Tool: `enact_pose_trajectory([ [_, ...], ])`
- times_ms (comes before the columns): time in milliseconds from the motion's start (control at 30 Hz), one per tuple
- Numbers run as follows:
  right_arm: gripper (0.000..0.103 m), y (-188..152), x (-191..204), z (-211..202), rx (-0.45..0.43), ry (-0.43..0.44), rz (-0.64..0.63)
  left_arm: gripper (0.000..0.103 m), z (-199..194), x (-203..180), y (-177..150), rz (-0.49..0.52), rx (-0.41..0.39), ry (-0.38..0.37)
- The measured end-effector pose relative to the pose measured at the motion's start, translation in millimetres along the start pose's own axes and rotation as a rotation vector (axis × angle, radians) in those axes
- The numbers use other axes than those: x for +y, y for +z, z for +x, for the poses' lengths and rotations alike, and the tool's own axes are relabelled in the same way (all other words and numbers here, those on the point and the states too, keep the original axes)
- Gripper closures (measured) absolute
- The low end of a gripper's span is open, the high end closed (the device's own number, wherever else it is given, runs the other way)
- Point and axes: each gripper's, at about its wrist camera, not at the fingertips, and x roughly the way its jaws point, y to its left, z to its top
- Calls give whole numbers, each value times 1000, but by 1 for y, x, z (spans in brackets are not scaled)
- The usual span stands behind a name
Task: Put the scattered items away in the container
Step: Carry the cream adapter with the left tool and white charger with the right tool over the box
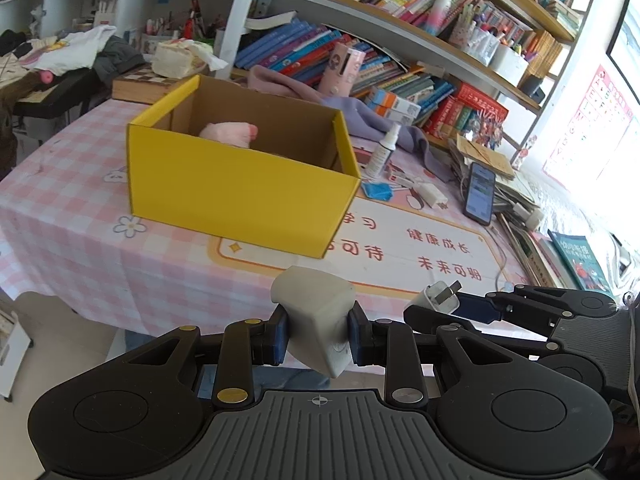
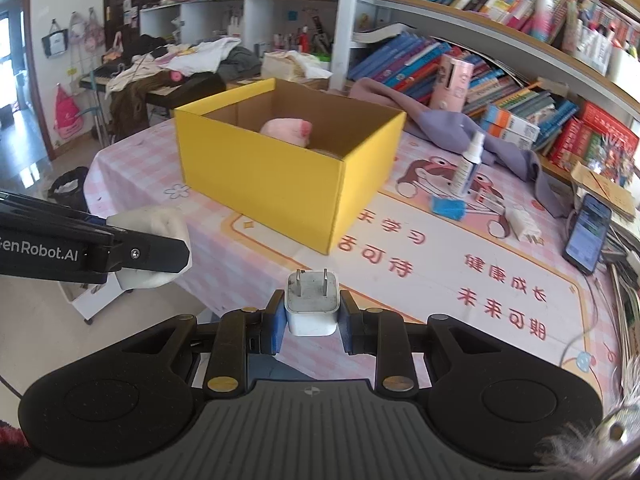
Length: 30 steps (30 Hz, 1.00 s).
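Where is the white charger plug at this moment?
The white charger plug sits clamped in the right gripper, prongs forward, above the table's near edge, short of the yellow box.

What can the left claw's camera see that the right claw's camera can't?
Only the left wrist view shows the blue-green book at the table's right edge and the chessboard box behind the yellow box.

Only the right wrist view shows the hanging bags on the far wall and the charger's two metal prongs facing forward.

Both show the yellow box with a pink item inside, the spray bottle, the phone, the left claw clamping a whitish block, and the right claw clamping a white charger.
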Motion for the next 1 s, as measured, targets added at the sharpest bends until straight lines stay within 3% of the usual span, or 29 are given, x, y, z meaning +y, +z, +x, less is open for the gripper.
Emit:
enact_pose_trajectory([
  [1000,78,30,41,42,47,135,-54,76,-5,57,17,-5,-2,110],
])
